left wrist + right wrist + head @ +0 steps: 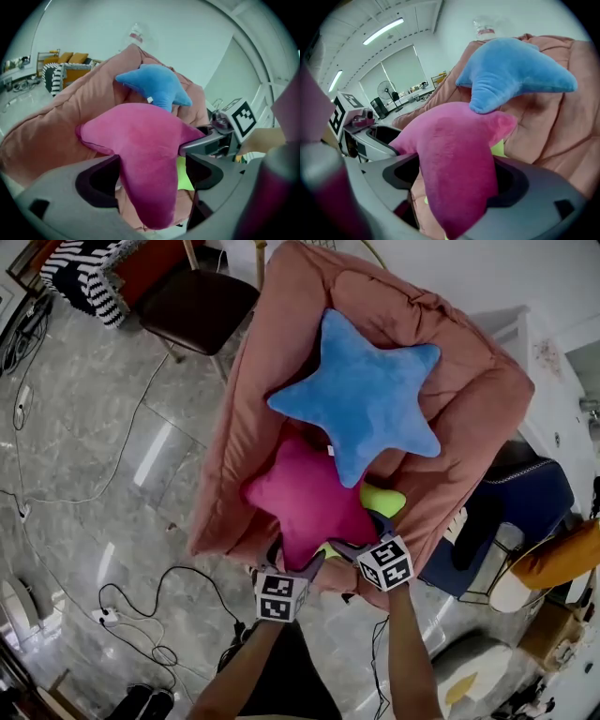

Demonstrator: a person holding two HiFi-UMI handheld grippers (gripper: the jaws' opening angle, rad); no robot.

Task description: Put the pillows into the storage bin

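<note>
Left gripper [298, 564] and right gripper [354, 542] both gape wide, neither clamped; each straddles a lower point of the pink star pillow [305, 502]; pillow lies dead ahead on the salmon beanbag [234, 427], equally near both.

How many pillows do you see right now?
3: blue star pillow on top, pink star pillow below it, yellow-green pillow peeking from underneath. Others may be hidden.
</note>
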